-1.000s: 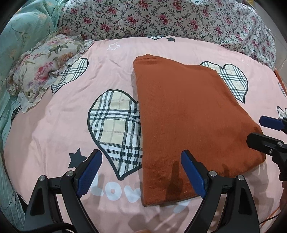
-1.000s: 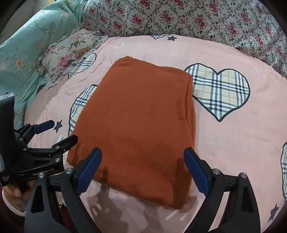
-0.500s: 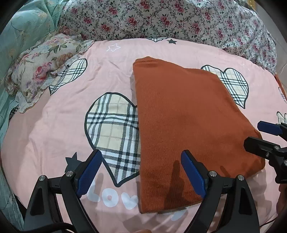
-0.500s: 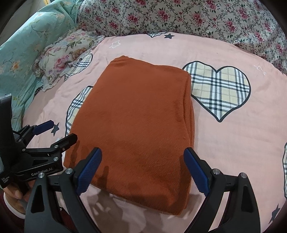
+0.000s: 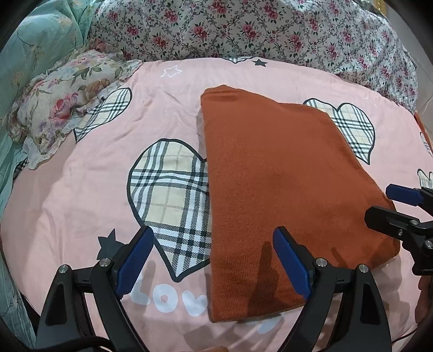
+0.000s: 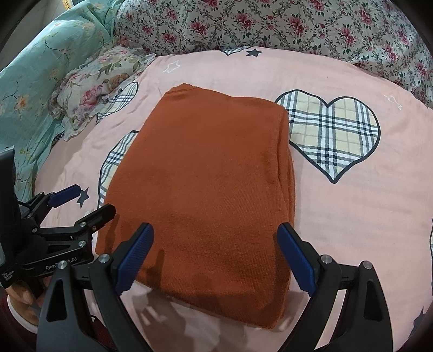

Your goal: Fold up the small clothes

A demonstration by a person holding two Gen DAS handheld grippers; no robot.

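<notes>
A rust-orange knitted garment (image 6: 205,184), already folded into a thick rectangle, lies on the pink bedsheet printed with plaid hearts and stars (image 6: 351,222), towards the near edge of the bed and roughly midway across it. Its long axis runs from that near edge away towards the floral quilt (image 6: 297,24) heaped along the far edge.

The relation that matters is how the bundle sits against the two pairs of tongs. The right gripper (image 6: 216,257) is squared up to the near short edge, one blue pad over the left part of that edge and the other just off the right corner, so the cloth lies straight ahead of it. The left gripper (image 5: 211,265) hangs off to the side: its right pad is over the near left part of the cloth, its left pad over bare sheet. Both stand wide open and grip nothing; whether the pads touch the fabric cannot be told. The right hand appears the better placed for the near edge.

The garment looks soft and ribbed, with stacked layers showing along its right side and a rounded fold at the far end. The top face is smooth. It seems nearly finished, needing at most one more fold.

A flowered frilled pillow (image 5: 62,100) rests well apart near the far left corner.
</notes>
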